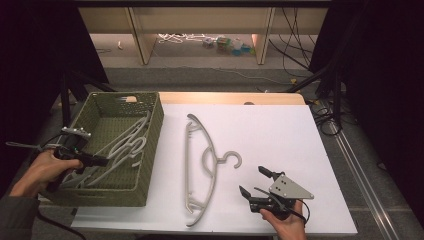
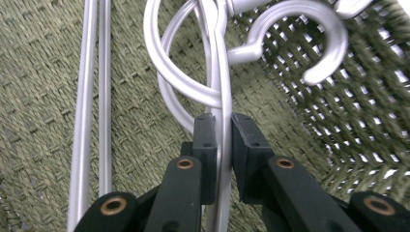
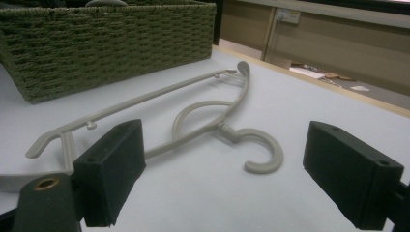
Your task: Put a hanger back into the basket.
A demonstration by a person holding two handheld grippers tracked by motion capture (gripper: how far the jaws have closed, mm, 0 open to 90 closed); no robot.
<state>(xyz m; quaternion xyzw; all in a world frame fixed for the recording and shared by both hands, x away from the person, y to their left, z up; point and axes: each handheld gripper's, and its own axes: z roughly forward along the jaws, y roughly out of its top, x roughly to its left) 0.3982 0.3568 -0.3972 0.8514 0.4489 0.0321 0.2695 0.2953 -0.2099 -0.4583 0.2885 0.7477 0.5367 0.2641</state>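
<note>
The left gripper (image 1: pixel 97 160) reaches into the green woven basket (image 1: pixel 152 130) at the bench's left edge, and its fingers (image 2: pixel 205 145) are clamped on the thin bar of a grey hanger (image 2: pixel 220 87) lying among other hangers on the basket floor. Through the left gripper view the bar runs straight up between the 2 black pads, with the hanger's loop and hook just past them, near the basket wall. A second hanger (image 1: pixel 200 165) lies flat on the white bench (image 1: pixel 280 130) near its middle, just beside the basket, its hook pointing toward the right edge. The right gripper (image 1: pixel 255 182) rests near the bench's near edge, fingers (image 3: pixel 113 169) spread wide and holding nothing, aimed at that hanger's hook.
</note>
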